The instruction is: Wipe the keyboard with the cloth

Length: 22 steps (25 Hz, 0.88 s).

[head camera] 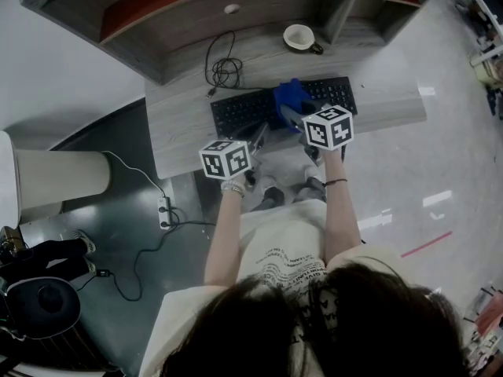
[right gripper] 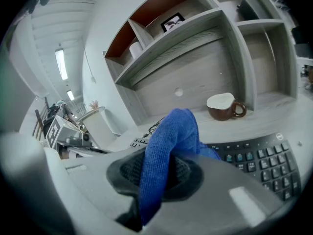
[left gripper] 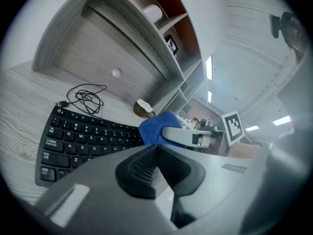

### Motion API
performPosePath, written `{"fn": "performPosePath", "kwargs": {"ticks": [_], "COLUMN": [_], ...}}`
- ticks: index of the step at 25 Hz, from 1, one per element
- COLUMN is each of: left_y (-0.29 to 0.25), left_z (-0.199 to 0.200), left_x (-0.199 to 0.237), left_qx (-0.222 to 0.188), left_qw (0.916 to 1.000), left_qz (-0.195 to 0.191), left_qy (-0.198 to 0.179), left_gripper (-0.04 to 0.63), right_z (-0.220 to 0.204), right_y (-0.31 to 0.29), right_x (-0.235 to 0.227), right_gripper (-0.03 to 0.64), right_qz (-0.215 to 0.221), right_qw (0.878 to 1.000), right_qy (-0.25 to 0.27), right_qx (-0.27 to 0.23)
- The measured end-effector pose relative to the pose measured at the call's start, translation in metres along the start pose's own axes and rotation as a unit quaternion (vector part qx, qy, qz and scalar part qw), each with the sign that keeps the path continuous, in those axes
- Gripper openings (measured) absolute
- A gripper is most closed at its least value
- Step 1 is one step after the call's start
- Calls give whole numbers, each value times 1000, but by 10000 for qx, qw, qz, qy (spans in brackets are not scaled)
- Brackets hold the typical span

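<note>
Seems mid-wipe. Grips the blue cloth (right gripper: pixel 168 141) tight in the right gripper (right gripper: pixel 156 175), over the keyboard (head camera: pixel 244 112) at upper centre of the head view; cannot tell if touching keys. Holds the left gripper (left gripper: pixel 155 166) clenched on nothing, below the keyboard's lower edge. Next, probably: press down and drag the cloth across the rows.

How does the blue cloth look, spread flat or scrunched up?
Scrunched up. The right gripper pinches the blue cloth between its jaws, and it bulges in a bunch over the keyboard.
</note>
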<state>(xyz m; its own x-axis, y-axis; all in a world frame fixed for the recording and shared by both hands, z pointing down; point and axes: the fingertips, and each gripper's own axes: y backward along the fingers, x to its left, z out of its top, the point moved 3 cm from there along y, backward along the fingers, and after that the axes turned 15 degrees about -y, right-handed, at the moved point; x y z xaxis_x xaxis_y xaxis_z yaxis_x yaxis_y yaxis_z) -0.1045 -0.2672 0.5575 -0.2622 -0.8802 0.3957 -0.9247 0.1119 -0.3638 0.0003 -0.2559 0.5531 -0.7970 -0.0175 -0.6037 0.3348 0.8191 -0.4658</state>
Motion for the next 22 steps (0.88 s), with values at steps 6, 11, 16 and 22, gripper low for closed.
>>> {"fn": "performPosePath", "kwargs": {"ticks": [6,11,16,22], "left_y": [7,16,25,33], "left_z": [-3,-4,-5,-6], "left_x": [5,11,19,26], "left_qx": [7,-26,-60,-80], "left_qw": [10000,9999,9998,9996], "left_qz": [31,103,188,275], "left_qy": [12,23,47,74], "left_gripper": [5,5,5,5], "right_z": [-3,-5,-6,-7], "right_y": [-8,-16,-25,-35], "right_x": [9,16,24,32], "right_gripper": [58,58,58,58], "right_qz": [63,126,192,294], "right_qw": [10000,9999,9997,9993], "right_qy": [39,80,115,163], "right_qx": [31,64,96,165]}}
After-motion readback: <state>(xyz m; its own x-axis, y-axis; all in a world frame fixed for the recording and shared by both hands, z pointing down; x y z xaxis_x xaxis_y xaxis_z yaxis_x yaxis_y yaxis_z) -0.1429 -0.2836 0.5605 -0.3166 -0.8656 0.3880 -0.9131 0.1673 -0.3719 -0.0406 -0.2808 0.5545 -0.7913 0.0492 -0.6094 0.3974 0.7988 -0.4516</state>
